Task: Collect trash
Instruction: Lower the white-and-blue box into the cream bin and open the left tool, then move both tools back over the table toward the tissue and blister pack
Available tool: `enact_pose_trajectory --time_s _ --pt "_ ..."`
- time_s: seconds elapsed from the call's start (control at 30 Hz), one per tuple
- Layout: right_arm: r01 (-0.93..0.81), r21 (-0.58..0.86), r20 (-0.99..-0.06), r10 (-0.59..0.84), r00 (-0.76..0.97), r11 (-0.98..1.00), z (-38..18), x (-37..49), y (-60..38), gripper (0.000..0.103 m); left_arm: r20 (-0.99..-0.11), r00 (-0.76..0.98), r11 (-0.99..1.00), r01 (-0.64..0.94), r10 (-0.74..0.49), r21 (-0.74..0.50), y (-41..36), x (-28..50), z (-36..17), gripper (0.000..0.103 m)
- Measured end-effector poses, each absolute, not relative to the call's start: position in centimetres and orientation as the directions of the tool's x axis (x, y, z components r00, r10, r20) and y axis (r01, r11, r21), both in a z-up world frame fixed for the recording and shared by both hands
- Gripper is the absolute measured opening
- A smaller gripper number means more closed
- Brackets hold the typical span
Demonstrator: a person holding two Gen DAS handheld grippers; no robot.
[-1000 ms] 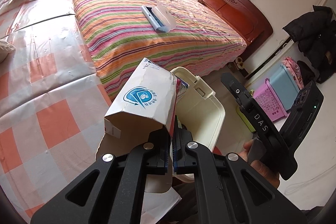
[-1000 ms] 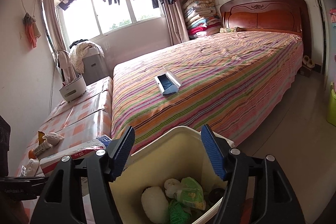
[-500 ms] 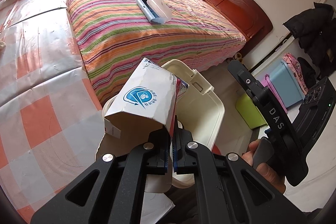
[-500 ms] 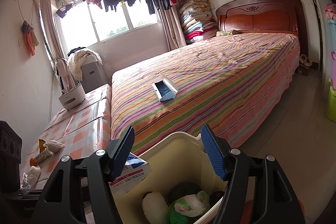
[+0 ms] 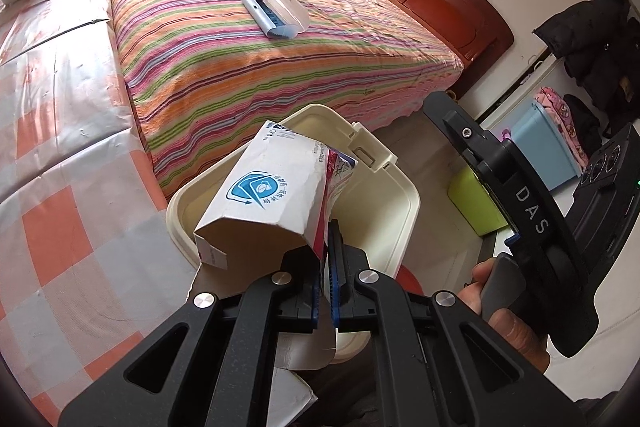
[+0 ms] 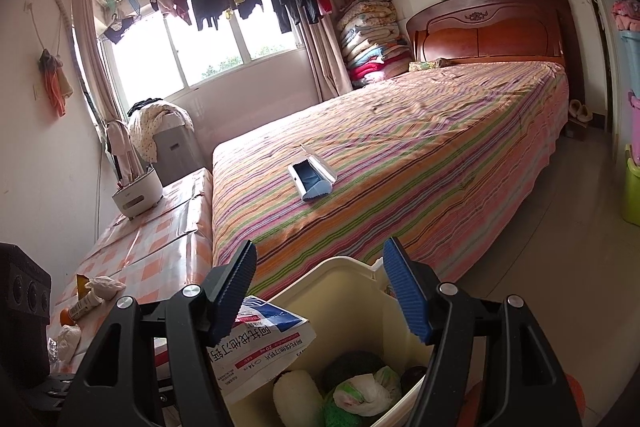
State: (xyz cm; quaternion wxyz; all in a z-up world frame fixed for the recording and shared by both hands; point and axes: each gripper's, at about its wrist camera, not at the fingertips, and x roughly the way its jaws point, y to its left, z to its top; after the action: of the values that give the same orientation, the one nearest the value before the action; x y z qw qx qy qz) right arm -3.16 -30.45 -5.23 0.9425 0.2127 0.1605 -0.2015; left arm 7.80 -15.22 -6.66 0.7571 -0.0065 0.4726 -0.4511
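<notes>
Left wrist view: your left tool (image 5: 327, 267) is clamped on a flattened white carton (image 5: 272, 199), held over the open cream bin (image 5: 400, 211). Right wrist view: your right tool (image 6: 320, 291) stands half open, straddling the bin's (image 6: 344, 291) near rim; the carton (image 6: 256, 343) leans into its left side above the trash (image 6: 352, 391).

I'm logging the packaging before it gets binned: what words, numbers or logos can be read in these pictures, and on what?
"DAS": white letters on the right tool, seen from the left wrist.
"20" and "14": small print on the flattened box held over the bin; its large red Chinese characters appear upside down and I cannot read them reliably.
Blue round logo with small characters on the box's white face: too small to read.
</notes>
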Motion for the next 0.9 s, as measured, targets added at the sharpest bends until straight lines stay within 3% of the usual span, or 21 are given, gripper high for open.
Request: enact_pose_trajectory --time_s 0.17,0.23,0.27,0.4,0.9 --pt "0.449 0.34 -0.384 -0.314 0.868 0.826 -5.3 -3.2 -30.4 0.064 -0.708 0.157 0.596 0.678 -0.689 -0.43 -15.2 7.5 -6.5 0.01" --pt "0.449 0.343 -0.383 -0.314 0.869 0.825 -5.3 -3.2 -30.4 0.064 -0.706 0.166 0.602 0.674 -0.688 -0.428 -15.1 7.5 -6.4 0.03" --pt "0.45 0.343 -0.383 -0.315 0.869 0.825 -5.3 -3.2 -30.4 0.064 -0.701 0.182 0.609 0.67 -0.689 -0.424 -15.0 7.5 -6.2 0.048" --pt "0.45 0.343 -0.383 -0.315 0.869 0.825 -5.3 -3.1 -30.4 0.064 -0.679 0.243 0.623 0.675 -0.693 -0.395 -14.5 7.2 -5.2 0.069" --pt "0.435 0.339 -0.388 -0.297 0.872 0.834 -5.3 -2.5 -29.9 0.064 -0.656 0.344 0.678 0.643 -0.672 -0.358 -12.0 8.0 -3.3 0.073"
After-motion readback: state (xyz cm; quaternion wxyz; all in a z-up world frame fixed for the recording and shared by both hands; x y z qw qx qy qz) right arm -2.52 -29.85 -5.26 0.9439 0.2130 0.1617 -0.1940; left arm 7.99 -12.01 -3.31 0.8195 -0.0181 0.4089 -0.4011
